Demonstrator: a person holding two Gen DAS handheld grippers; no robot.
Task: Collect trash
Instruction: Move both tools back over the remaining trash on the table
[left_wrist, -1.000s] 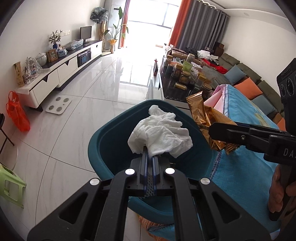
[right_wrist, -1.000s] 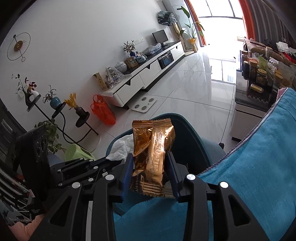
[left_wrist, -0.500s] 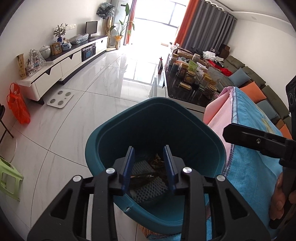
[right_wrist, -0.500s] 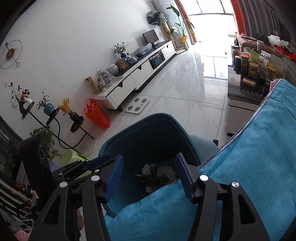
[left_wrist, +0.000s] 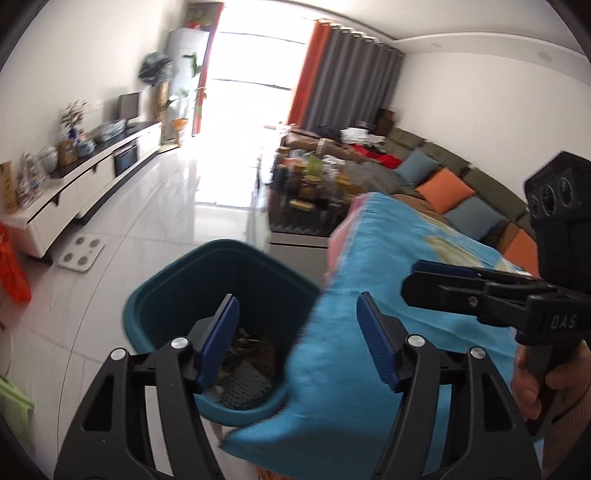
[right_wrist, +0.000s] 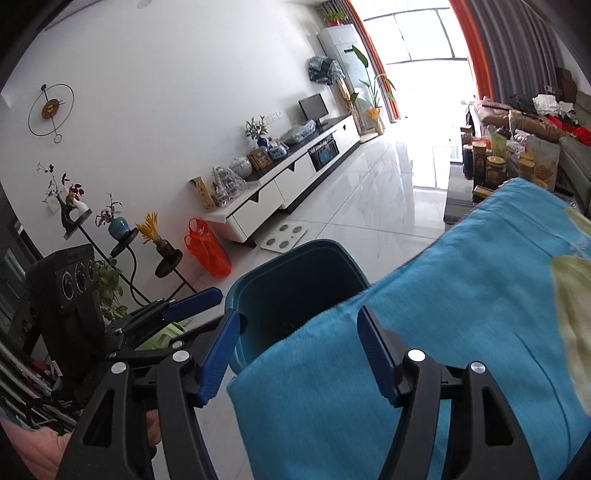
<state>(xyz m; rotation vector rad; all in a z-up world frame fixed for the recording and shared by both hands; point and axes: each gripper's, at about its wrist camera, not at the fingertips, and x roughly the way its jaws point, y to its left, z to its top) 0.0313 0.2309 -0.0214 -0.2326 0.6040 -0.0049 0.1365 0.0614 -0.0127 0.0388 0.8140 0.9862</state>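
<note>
Teal plastic forms the bin (left_wrist: 162, 295), which stands on the pale tiled floor (left_wrist: 155, 221) tight against the edge of a bench draped in a blue cloth (left_wrist: 388, 295). Down at its bottom lies the trash (left_wrist: 251, 347): dark, crumpled wrappers and scraps on a perforated base, too blurred to tell apart. From the right wrist view only a small dark patch of it shows past the cloth's edge.

Left claw (left_wrist: 297, 341) hovers above the near rim of the bin and the cloth's corner, its blue-padded jaws opening with nothing caught between them. Right claw (right_wrist: 297, 341) hangs over the cloth-covered bench edge just beside the bin, its jaws opening too and likewise empty. Each claw appears in the other's view, with a hand (left_wrist: 535, 380) wrapped around the right one's grip.

Farther off, a white scale (left_wrist: 81, 253) rests on the floor near a long white cabinet (right_wrist: 288, 188), and an orange bag (right_wrist: 208, 251) sits by the wall.
</note>
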